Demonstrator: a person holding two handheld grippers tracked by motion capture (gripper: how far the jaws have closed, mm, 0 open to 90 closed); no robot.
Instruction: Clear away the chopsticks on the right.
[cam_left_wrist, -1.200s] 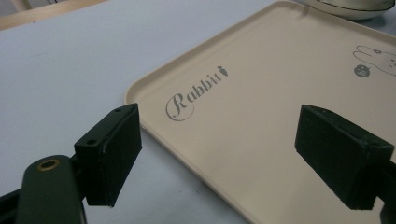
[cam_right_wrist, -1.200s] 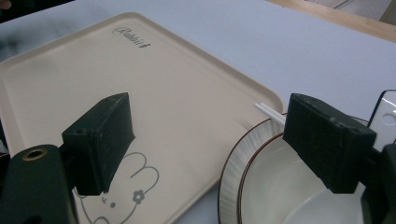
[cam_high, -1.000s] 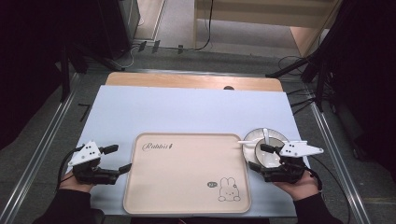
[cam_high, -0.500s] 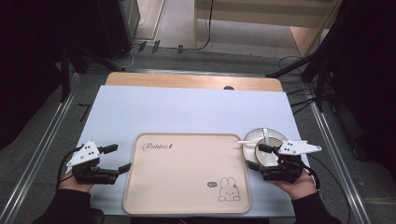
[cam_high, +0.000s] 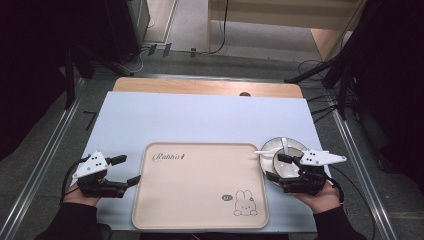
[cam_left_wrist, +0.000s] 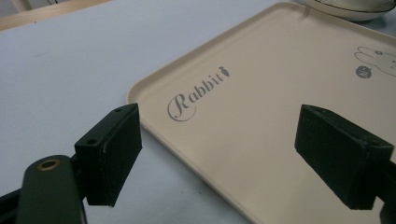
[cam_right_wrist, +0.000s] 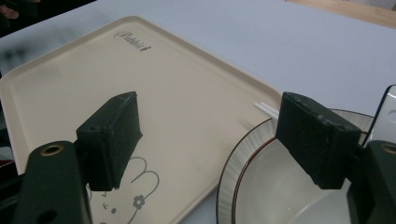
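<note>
Right of the beige rectangular rabbit-print tray (cam_high: 200, 185), the white ribbed ceramic bowl (cam_high: 283, 154) sits on the pale blue counter (cam_high: 200, 120), just ahead of the right tool (cam_high: 277, 167), jaws spread. Probably a white spoon (cam_high: 270, 151) lies across it. Left tool (cam_high: 125, 170), also spread, flanks the tray's left edge; open tray lies leftward.

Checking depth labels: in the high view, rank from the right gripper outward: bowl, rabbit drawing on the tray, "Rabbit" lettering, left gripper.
1. bowl: right under the right gripper, off the tray's right edge.
2. rabbit drawing: tray's near right corner.
3. "Rabbit" lettering: tray's far left corner.
4. left gripper: beyond the tray's left edge, jaws open.
</note>
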